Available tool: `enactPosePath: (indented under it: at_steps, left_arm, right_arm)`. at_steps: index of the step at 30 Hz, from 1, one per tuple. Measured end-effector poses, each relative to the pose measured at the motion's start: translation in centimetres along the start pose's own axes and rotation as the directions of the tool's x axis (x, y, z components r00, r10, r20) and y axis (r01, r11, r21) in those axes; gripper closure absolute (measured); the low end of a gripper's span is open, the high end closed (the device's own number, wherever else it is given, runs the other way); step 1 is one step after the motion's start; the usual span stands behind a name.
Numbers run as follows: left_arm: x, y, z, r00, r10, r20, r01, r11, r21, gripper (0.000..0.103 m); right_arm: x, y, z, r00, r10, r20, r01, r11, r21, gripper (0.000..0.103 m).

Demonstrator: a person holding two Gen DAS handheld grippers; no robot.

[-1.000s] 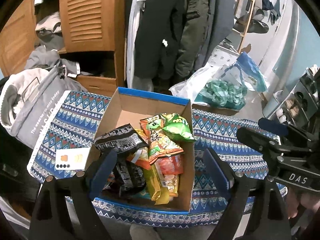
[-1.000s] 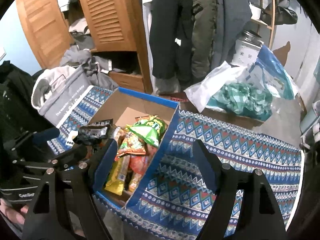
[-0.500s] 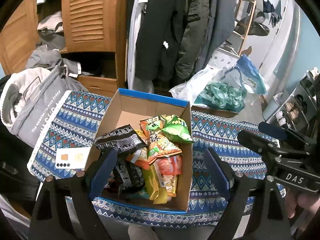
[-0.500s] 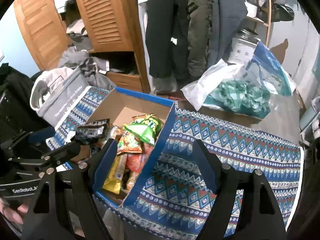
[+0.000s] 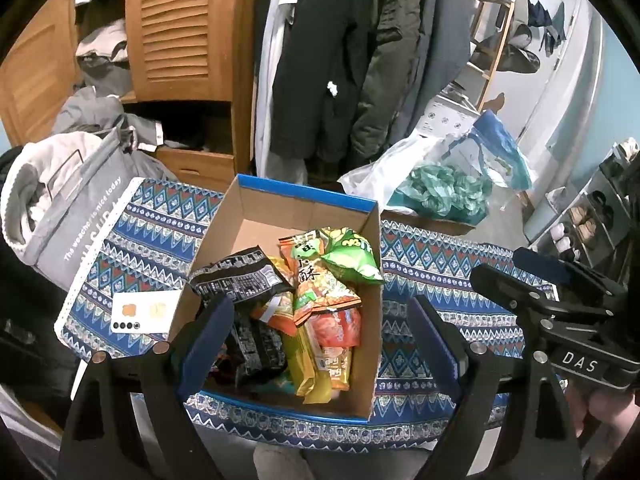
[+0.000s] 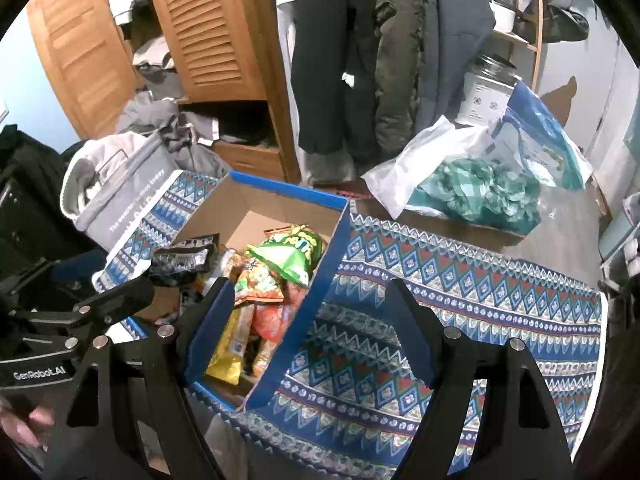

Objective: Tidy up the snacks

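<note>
Sitting in a heap, the snack bags (image 5: 316, 304) all lay inside the cardboard box (image 5: 280, 208) on the patterned cloth (image 6: 440, 280). No bag lay out on the cloth, so the box seemed to be their home. The left gripper (image 5: 320, 340) hung over the box with its jaws wide apart, holding nothing. The right gripper (image 6: 308, 320) was also spread wide and empty, over the box's right wall.

A wooden wardrobe (image 5: 180, 28) with slatted doors stands behind hanging coats (image 5: 332, 52), beside pale blue walls (image 6: 600, 92).
</note>
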State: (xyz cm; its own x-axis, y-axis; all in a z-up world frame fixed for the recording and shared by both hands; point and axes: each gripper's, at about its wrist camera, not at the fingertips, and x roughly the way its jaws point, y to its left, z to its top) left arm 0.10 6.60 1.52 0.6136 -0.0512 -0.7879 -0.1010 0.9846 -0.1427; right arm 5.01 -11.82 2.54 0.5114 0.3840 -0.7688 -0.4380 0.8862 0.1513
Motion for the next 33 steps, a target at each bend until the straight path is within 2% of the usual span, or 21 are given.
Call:
enactPosePath:
  at_steps: [9, 33]
  left_arm:
    - [0.17, -0.01, -0.02, 0.999, 0.023, -0.022, -0.023, 1.000, 0.003, 0.013]
    - [0.42, -0.22, -0.32, 0.999, 0.017, -0.041, -0.017, 1.000, 0.003, 0.013]
  right_arm:
    - [0.02, -0.01, -0.05, 1.000, 0.001, 0.001, -0.001, 1.000, 0.002, 0.026]
    - [0.13, -0.15, -0.64, 1.000, -0.002, -0.002, 0.002, 1.000, 0.005, 0.026]
